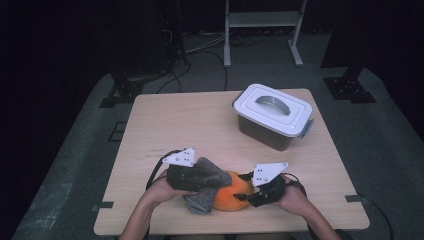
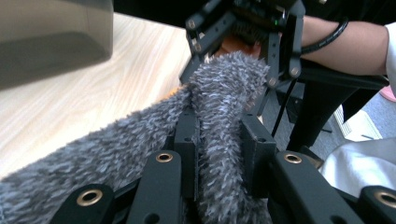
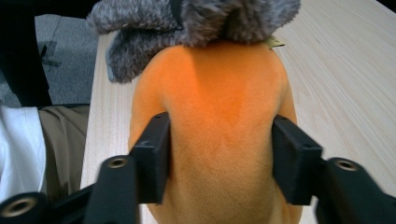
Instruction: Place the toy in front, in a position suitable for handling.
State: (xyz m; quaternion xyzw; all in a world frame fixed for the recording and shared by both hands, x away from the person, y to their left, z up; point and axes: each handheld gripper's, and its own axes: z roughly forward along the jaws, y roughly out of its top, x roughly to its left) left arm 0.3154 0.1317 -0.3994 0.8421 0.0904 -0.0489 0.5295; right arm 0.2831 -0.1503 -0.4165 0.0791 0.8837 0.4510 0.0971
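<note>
Closest to us, in the left gripper view, a fold of grey fuzzy cloth (image 2: 219, 154) runs up between the two black jaws of the left gripper (image 2: 219, 135), which are narrowed hard on it and pinch it from both sides. The rest of the cloth spreads off to the left over the table (image 2: 116, 79) and reaches forward to the orange plush toy (image 2: 238, 45), where we also see the other gripper and the person's forearm behind it.

In the right gripper view we find the right gripper (image 3: 219, 154) with its jaws standing at a middling width on either side of the orange plush toy; both pads touch its flanks and dent the plush, so it holds the toy. The grey cloth lies draped over the toy's far end.

From the high view, we see both hands near the table's front edge: the left gripper (image 1: 202, 176) at the left, the right gripper (image 1: 248, 192) at the right, the toy (image 1: 231, 195) between them and the cloth (image 1: 205, 192) touching its left side. Well apart, towards the far right of the table, stands a lidded plastic box (image 1: 272, 117) with a grey handle.
</note>
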